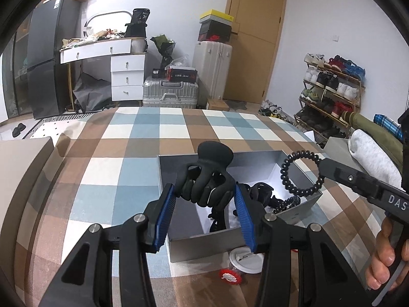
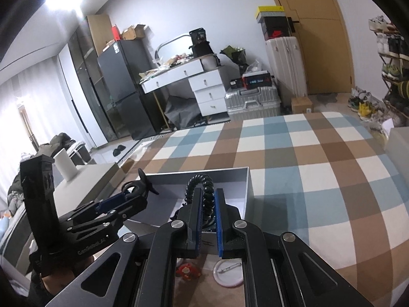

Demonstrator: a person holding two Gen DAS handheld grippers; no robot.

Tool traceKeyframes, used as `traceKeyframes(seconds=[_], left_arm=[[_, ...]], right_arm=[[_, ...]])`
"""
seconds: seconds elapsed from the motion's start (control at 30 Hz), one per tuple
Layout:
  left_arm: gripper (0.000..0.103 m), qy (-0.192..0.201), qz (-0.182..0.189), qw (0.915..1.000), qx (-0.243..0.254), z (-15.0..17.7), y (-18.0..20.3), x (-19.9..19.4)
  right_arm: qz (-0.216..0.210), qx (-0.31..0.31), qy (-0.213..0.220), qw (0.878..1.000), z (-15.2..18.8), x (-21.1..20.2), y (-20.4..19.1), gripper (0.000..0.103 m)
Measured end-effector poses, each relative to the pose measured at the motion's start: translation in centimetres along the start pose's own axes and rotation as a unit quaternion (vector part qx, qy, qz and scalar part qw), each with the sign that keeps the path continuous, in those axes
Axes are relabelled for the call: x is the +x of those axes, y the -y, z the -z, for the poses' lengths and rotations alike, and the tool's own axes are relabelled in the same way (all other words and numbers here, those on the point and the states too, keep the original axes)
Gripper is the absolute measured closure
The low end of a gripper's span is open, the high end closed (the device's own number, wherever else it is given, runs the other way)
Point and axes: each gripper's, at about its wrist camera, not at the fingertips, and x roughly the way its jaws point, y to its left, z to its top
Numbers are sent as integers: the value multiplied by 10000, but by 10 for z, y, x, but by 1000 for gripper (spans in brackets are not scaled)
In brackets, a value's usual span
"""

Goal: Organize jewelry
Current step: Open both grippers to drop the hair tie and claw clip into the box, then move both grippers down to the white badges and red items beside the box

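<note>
We're over the grey box (image 1: 301,206) on the checked bedspread (image 1: 107,168), both grippers above it. Left gripper (image 1: 205,194) has its blue pads clamped on a black claw hair clip (image 1: 204,179), held above the box's near half. Right gripper (image 2: 207,204) is pinched nearly closed on a black spiral hair tie (image 2: 202,186); the loop hangs above the box's far right corner in the left wrist view. Inside the box we see more black items (image 1: 263,194), probably another clip and a coiled tie, hard to tell in the dark pile. Just outside the box's near wall on the bedspread: a white round badge (image 1: 246,258) and a small red-and-white ornament (image 1: 230,276). A hand (image 1: 386,261) grips the right handle.
</note>
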Motion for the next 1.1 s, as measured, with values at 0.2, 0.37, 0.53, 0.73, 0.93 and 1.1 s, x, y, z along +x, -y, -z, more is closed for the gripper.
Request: traceKeyframes(seconds=[0.2,0.37,0.53,0.73,0.93,1.1], left_arm=[[62,-32,36,10000,-44,-1,-1,2],[61,-38,74,9999,-98,-2,-3,4],[61,-37,87,9999,-105,-1,-3,4],[60,-8,196,9997,-170,-1,-4,1],[28,62,192,9997,-132,0,0,-4],[19,87,-95,9999,6,4,1,-9]], right_arm=[[29,10,-62,10000,-1,6,0,95],[68,-13,-132,9999,2,12,-1,92],[97,116,-175,9997,3,13,4,85],[113,126,-121,9998,5,3,7,73],[78,311,-100,9994,7,-7,15,47],[152,271,-155,9994,12,-14,17,21]])
